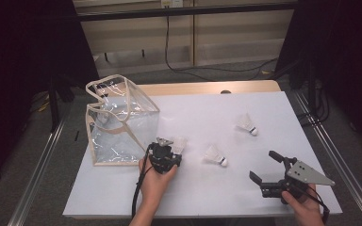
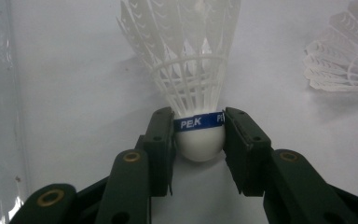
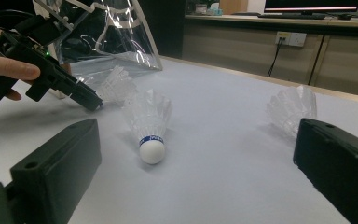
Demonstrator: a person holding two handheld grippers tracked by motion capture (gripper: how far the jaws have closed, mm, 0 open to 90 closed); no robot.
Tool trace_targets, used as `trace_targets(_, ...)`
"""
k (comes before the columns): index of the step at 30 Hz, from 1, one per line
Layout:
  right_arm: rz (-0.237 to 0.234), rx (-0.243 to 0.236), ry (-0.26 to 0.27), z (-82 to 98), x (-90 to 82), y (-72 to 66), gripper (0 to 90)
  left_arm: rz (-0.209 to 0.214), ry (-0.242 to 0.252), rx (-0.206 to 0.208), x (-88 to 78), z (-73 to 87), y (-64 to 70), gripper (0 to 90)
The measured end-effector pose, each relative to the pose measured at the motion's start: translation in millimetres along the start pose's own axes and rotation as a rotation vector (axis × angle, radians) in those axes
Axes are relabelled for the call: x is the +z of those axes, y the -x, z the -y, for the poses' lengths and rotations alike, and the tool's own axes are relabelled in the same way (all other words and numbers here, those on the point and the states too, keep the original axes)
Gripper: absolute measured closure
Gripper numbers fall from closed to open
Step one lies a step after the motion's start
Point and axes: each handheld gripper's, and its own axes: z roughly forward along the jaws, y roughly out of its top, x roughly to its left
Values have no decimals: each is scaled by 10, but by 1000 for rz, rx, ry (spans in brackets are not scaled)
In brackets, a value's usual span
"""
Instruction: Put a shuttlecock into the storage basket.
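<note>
White shuttlecock [image 2: 192, 70], blue band; clear bag [image 1: 118, 122], beige trim; white table [image 1: 207, 188]

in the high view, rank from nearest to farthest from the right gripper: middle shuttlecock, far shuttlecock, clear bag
From the right gripper:
1. middle shuttlecock, just to its left
2. far shuttlecock, farther up the table
3. clear bag, at the left side

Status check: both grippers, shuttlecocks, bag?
Left gripper shut on a shuttlecock's cork beside the clear bag. Right gripper open, empty. Two loose shuttlecocks on the table. Nothing blocking.
</note>
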Motion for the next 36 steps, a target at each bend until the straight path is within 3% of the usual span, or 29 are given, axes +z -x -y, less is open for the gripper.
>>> trace_targets(22,-7,-7,1,-3,3,-6,2,42,3,-25,-124,-62,-10,646)
trace_targets(36,-7,-7,3,-8,-3,-9,2,87,-24,-26,-228,-134,-3,649)
